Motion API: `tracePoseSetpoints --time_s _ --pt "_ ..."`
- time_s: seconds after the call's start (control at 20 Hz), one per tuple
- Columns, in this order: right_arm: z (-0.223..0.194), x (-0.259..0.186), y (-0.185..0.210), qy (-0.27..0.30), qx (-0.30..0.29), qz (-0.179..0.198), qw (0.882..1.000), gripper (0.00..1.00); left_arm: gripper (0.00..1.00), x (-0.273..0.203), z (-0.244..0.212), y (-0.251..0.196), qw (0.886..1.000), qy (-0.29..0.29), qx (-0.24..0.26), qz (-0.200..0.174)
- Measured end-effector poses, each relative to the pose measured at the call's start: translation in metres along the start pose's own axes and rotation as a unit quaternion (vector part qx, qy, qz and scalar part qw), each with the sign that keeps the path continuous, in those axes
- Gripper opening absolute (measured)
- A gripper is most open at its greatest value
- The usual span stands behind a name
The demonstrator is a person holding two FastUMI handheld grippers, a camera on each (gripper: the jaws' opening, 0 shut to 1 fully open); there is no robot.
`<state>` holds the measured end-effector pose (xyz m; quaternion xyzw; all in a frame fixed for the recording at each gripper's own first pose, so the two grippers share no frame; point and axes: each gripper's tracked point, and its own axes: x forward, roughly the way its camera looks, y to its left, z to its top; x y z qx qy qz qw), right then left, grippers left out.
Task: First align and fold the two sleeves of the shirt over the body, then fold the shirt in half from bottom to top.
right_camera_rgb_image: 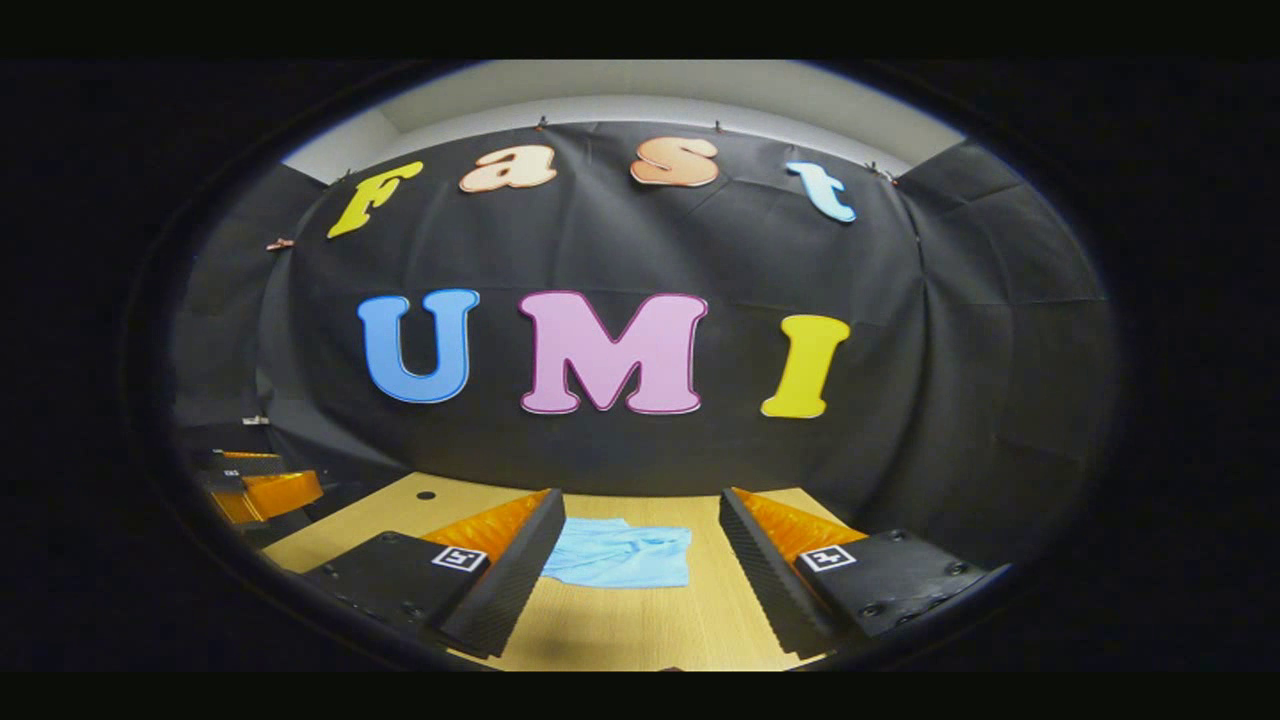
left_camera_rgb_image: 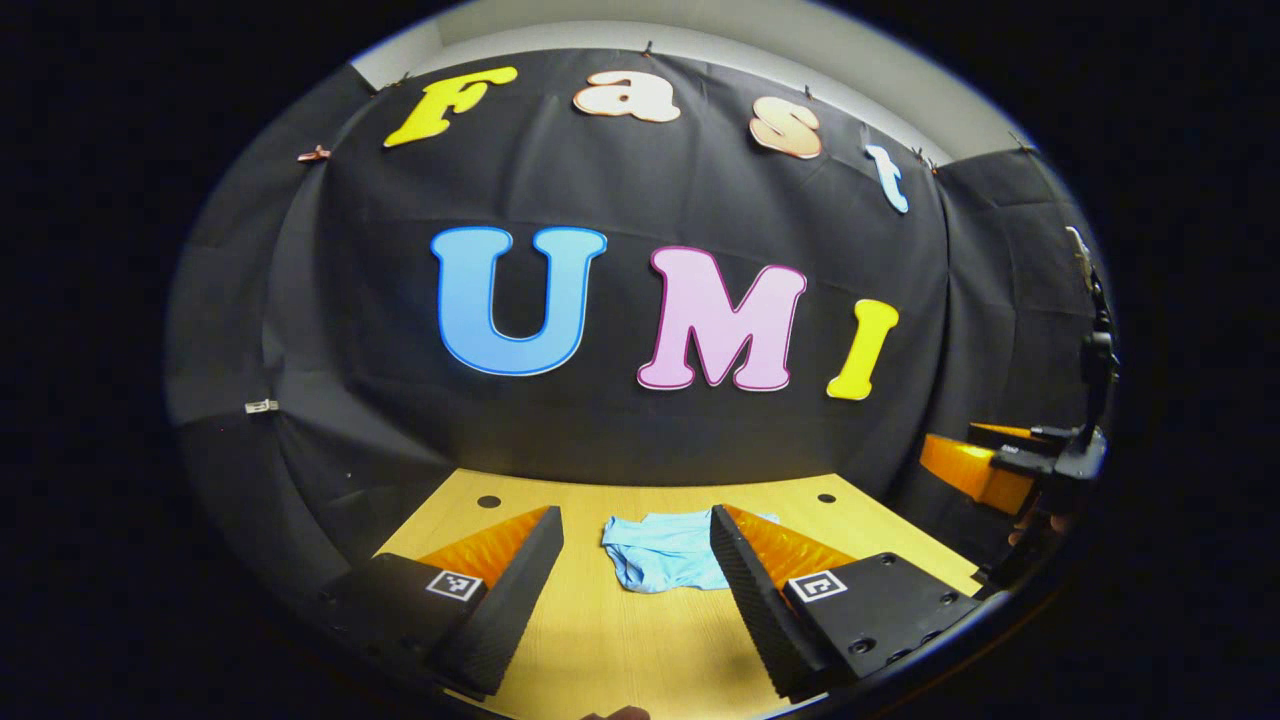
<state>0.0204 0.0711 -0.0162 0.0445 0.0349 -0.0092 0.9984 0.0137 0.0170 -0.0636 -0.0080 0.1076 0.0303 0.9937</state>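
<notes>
A light blue shirt lies bunched and folded small on the wooden table, ahead of my left gripper, which is open and held above the table with nothing between its fingers. In the right gripper view the same shirt lies flat on the table, just beyond my right gripper, which is also open and holds nothing. The right gripper appears far right in the left gripper view, and the left gripper far left in the right gripper view.
The black cloth wall stands close behind the table's far edge. Two small dark holes mark the table's far corners. A stand with a dark clamp rises at the right.
</notes>
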Motion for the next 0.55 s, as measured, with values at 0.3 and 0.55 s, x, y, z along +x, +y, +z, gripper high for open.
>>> tracePoseSetpoints --time_s 0.3,0.55 --pt "0.011 -0.06 0.025 -0.015 -0.021 0.03 0.999 0.97 0.95 -0.054 0.033 0.001 0.998 -0.053 0.015 0.004" --pt "0.035 -0.065 0.02 -0.042 -0.007 0.027 0.999 0.97 0.95 -0.06 0.049 -0.006 0.997 -0.07 0.042 0.009"
